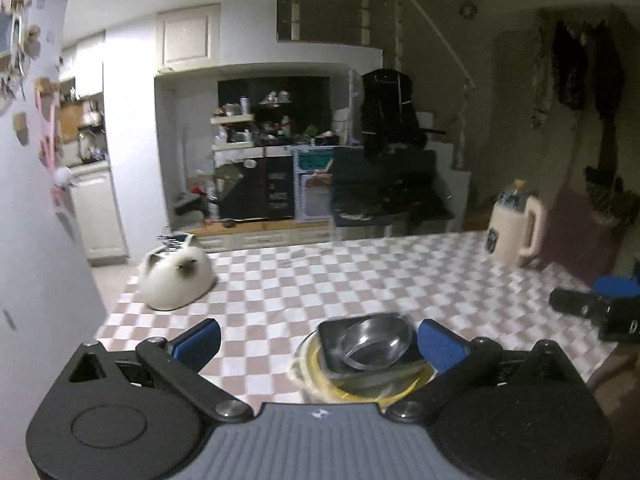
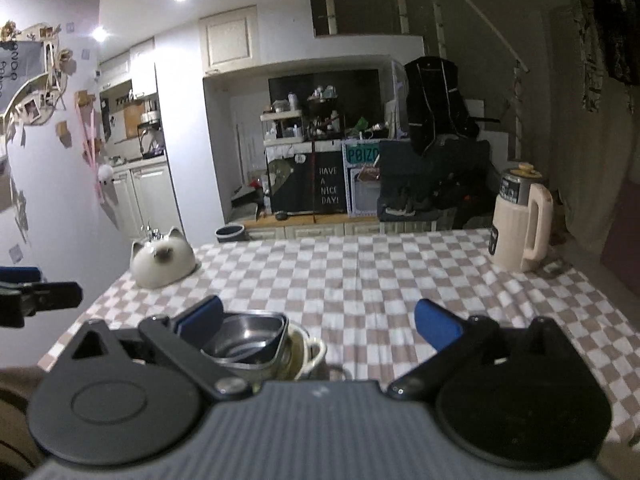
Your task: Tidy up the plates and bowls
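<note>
hovering grippers [image 1: 318, 338], stacked bowls [image 1: 374, 346]

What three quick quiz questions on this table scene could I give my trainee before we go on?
1. True or false: the steel bowl sits on top of the stacked dishes.
2. Which stands at the table's far right corner: A) the cat-shaped bowl, B) the cream jug, C) a frying pan?
3. Are the left gripper and right gripper holding anything?

Key: 1 true. 2 B. 3 no; both are open with nothing between the pads.
</note>
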A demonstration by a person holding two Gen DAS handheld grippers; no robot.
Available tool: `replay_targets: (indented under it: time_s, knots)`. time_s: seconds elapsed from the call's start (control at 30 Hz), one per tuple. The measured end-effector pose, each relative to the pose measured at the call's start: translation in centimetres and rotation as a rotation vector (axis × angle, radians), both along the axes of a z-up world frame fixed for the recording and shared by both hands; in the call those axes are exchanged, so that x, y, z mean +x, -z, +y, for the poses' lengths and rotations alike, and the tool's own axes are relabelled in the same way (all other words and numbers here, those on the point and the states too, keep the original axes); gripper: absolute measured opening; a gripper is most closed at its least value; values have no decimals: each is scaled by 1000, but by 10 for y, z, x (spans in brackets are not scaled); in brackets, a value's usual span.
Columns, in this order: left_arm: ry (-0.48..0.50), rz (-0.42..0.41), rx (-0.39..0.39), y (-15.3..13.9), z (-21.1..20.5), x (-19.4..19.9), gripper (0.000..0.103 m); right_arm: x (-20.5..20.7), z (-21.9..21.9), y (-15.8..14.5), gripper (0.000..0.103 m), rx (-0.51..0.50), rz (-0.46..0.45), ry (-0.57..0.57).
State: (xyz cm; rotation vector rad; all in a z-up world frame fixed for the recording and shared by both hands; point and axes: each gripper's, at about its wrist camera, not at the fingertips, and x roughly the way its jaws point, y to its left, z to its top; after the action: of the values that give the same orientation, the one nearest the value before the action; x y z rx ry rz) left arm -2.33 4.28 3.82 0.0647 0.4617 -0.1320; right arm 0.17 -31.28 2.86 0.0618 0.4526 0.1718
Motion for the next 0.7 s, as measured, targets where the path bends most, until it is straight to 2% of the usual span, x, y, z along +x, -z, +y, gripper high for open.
replay_targets:
  time_s: [0.13, 0.37, 0.57, 0.7]
  knots:
    - [-10, 22, 39, 11, 0, -10, 103, -5, 5, 12, 103, -42, 5, 0]
    - [-51, 121, 7, 38, 5, -11, 103, -22, 14, 28, 103, -83, 6, -26]
    - [-60, 123, 34, 50, 3, -15, 103, -25, 17, 33, 103, -86, 3, -15]
    - [-73, 139, 20, 55, 6, -14, 103, -24, 21, 40, 103, -112, 11, -16]
